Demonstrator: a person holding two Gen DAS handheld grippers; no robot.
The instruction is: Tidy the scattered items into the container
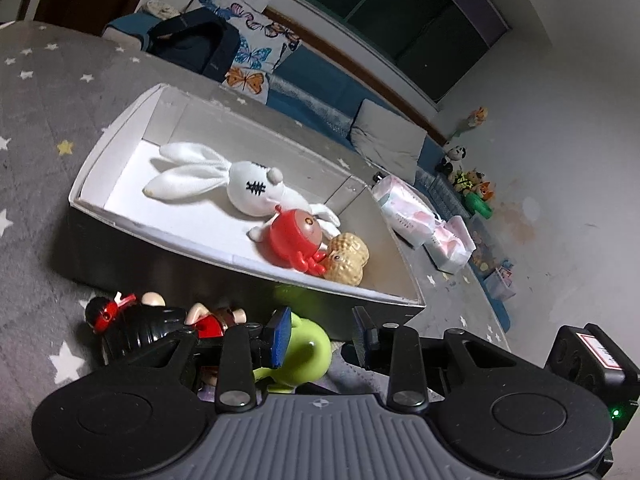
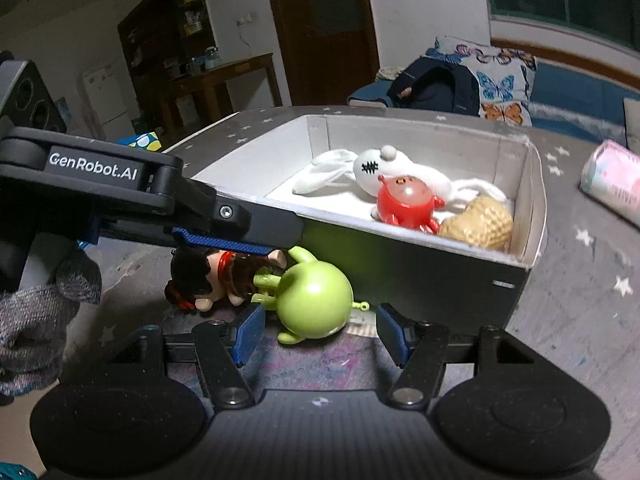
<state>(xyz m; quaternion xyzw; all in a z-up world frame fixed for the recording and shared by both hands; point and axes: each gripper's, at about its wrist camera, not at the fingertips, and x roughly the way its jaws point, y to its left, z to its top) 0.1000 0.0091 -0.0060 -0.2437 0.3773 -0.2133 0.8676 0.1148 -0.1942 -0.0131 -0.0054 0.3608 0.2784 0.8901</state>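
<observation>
A white-lined box (image 1: 120, 224) (image 2: 534, 208) stands on the grey star rug and holds a white plush rabbit (image 1: 240, 184) (image 2: 384, 168), a red toy (image 1: 294, 236) (image 2: 404, 200) and a tan peanut toy (image 1: 346, 260) (image 2: 480, 222). A green toy (image 1: 310, 350) (image 2: 314, 300) lies on the rug in front of the box, next to a small doll (image 1: 208, 318) (image 2: 204, 276). My left gripper (image 1: 320, 338) is open, its jaws on either side of the green toy. My right gripper (image 2: 320, 332) is open just in front of the green toy. The left gripper's body (image 2: 160, 200) hangs over the doll.
A black and red toy (image 1: 120, 320) lies left of the doll. Pink wrapped packs (image 1: 416, 220) (image 2: 612, 180) lie on the rug right of the box. A sofa with a dark backpack (image 1: 192, 46) and butterfly pillow (image 2: 500, 80) stands behind.
</observation>
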